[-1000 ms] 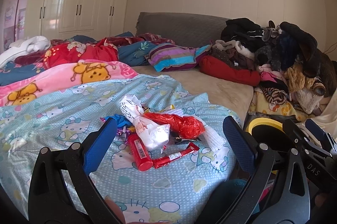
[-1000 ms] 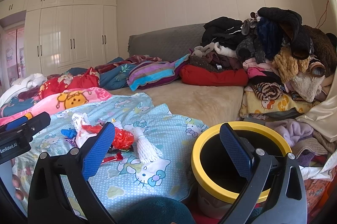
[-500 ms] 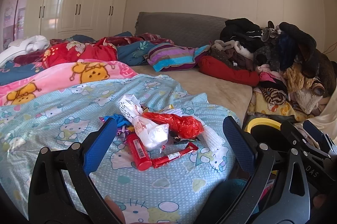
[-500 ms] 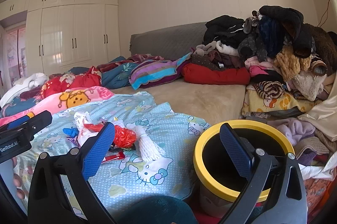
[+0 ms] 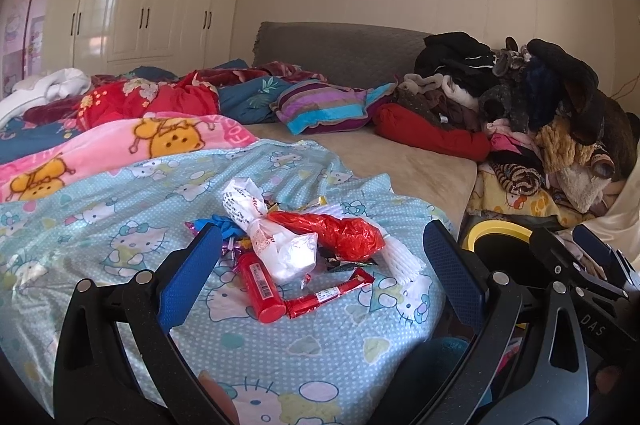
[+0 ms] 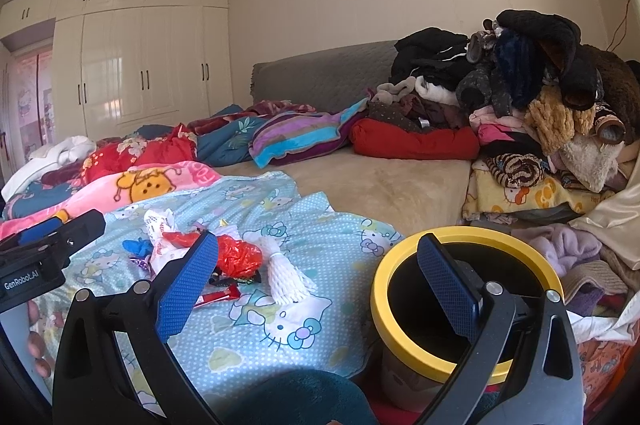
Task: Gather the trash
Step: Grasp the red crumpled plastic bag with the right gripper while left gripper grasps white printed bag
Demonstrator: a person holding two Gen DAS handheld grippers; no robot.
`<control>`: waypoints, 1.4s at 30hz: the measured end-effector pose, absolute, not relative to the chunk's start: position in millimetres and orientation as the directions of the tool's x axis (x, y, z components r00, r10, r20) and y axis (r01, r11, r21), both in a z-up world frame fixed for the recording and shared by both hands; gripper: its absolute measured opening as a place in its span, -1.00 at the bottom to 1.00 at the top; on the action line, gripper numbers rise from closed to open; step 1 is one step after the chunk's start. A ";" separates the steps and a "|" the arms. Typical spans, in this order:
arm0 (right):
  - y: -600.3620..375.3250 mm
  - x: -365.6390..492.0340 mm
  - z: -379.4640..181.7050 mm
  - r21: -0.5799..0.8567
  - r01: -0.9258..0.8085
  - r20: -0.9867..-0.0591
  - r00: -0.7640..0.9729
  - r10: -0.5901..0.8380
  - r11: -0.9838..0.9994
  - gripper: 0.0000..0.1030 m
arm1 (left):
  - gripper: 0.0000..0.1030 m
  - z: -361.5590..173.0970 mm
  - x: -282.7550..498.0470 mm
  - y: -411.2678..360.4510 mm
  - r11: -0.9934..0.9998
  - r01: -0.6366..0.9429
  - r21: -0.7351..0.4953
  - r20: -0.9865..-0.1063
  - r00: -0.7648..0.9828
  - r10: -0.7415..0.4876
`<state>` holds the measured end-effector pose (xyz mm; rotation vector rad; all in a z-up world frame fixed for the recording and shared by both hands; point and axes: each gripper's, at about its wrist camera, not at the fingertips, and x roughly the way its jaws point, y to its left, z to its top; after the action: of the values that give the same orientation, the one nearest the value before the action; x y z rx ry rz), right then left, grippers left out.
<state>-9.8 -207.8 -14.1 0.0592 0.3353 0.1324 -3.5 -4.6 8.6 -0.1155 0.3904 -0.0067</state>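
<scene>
Facing bin's (image 6: 466,299) inside: right view only.

bright daylight | sharp focus | fisheye-warped, dark corners | wardrobe (image 5: 132,5) glare, perhaps window

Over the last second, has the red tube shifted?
No. The red tube keeps its place against the cat print to its left.

R gripper (image 6: 318,289) has drifted a bit left/back: yellow-rimmed bin (image 6: 404,255) now sits further right in its view w/ more rim showing. L gripper (image 5: 320,269) view barely shifted; trash pile (image 5: 304,245) sits a touch lower.
</scene>
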 end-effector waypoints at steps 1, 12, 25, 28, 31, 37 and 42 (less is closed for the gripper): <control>-206.2 -8.5 -14.6 0.079 -0.124 -0.327 0.934 0.143 0.989 0.88 | 0.79 9.0 -3.4 -6.1 0.993 -0.007 -0.115 -0.382 0.923 -0.038; -189.2 1.8 -15.8 0.072 -0.262 -0.362 0.893 0.269 0.963 0.88 | 0.79 0.8 7.9 6.2 0.991 -0.024 -0.131 -0.414 0.910 -0.033; -146.0 41.4 -17.5 0.068 -0.410 -0.439 0.806 0.396 0.910 0.88 | 0.79 -1.6 21.3 60.6 0.973 -0.113 -0.201 -0.427 0.904 0.017; -141.6 53.1 -19.7 0.068 -0.423 -0.458 0.791 0.406 0.903 0.88 | 0.79 -2.0 25.6 73.3 0.965 -0.146 -0.216 -0.434 0.900 0.039; -140.1 66.6 -21.8 0.063 -0.426 -0.470 0.785 0.403 0.903 0.88 | 0.79 -2.6 31.3 84.5 0.959 -0.161 -0.233 -0.440 0.897 0.044; -140.9 97.8 -30.6 0.043 -0.430 -0.513 0.765 0.390 0.902 0.88 | 0.79 -3.9 47.8 100.0 0.941 -0.171 -0.291 -0.453 0.891 0.022; -145.5 118.8 -41.1 0.028 -0.429 -0.550 0.748 0.372 0.903 0.83 | 0.79 -7.5 67.1 100.5 0.934 -0.145 -0.326 -0.463 0.886 -0.023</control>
<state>118.8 -145.5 -41.1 -0.1024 0.5789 0.4385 67.1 100.5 -7.5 -0.3627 0.4801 0.0649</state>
